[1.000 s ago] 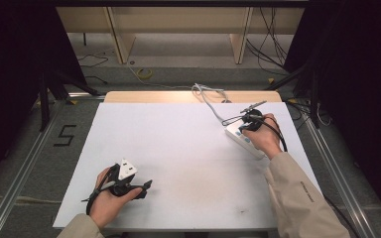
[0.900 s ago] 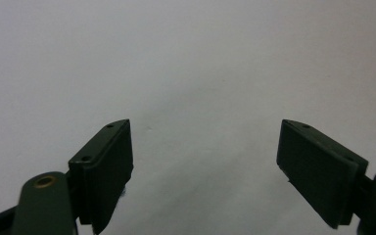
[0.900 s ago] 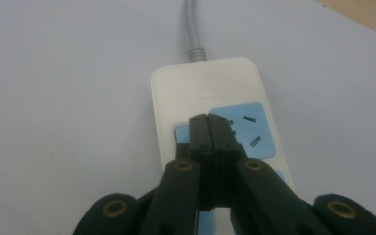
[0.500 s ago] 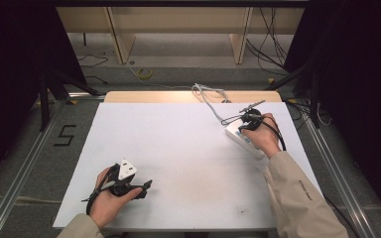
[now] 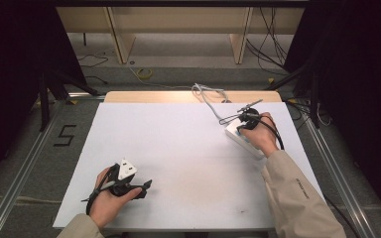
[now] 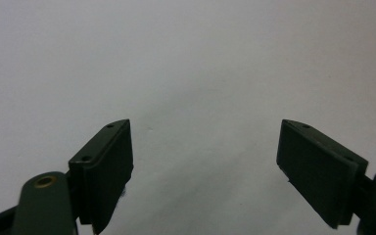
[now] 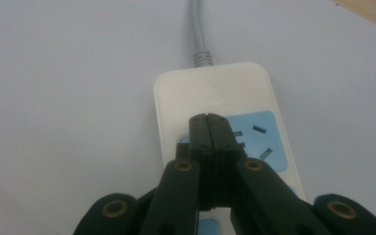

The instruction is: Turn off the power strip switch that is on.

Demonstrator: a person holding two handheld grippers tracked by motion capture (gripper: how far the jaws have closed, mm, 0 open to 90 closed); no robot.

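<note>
The right gripper point(image 7: 209, 120) has its jaws pressed flat together, holding nothing, tips down on the white power strip point(image 7: 215, 90) beside its blue socket panel point(image 7: 262, 139) — it looks like pressing or steadying the strip rather than gripping it. The strip lies near the tabletop's right edge toward the far corner, its grey cable point(image 5: 206, 96) running off over the far edge. The left gripper point(image 5: 146, 184) rests near the front edge, jaws wide apart over the bare tabletop point(image 5: 178, 144). The likely next move — lifting the tips clear, or parting the jaws to straddle the strip's body — calls for small, careful motion so the strip does not slide.
</note>
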